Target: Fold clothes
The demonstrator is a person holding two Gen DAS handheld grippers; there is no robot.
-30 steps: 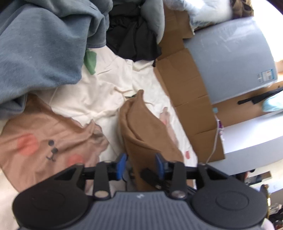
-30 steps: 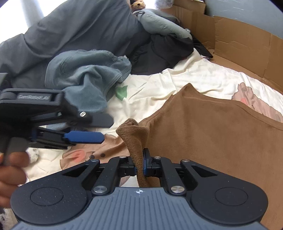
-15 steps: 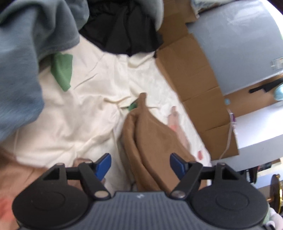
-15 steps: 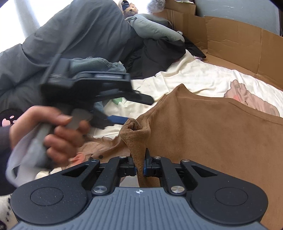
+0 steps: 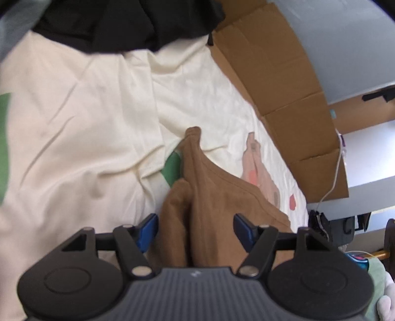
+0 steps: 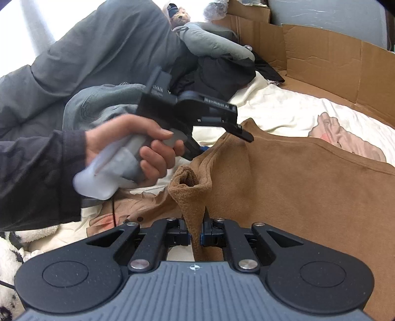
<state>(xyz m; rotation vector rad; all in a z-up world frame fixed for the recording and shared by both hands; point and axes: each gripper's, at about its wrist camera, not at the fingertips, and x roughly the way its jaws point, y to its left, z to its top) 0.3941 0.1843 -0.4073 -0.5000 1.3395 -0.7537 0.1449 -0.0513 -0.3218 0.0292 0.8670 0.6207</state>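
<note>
Brown garment, suede-like nap, soft and limp; item in hand for folding.

Right gripper: clamped on a bunched corner of the garment, cloth standing up in a small roll above the pads. Corner lifted; remainder lies spread on the bed sheet.

Left gripper: jaws apart, having just closed a little after widening; a ridge of the same garment lies between the blue pads, not pressed by either. Held in a person's hand, dark sleeve.

Handling, judged: light, no stiffness, sags wherever unsupported; nap gives good friction, unlikely to slip. Best taken at hems and corners, a second corner opposite the held one, to keep the edge taut.

Surroundings: cream sheet with pink and green prints; black clothing beyond; grey and blue-grey garments heaped to the side; teddy bear at the far end.

Containers: cardboard stands flattened as a wall along the bed; holds nothing visible.
</note>
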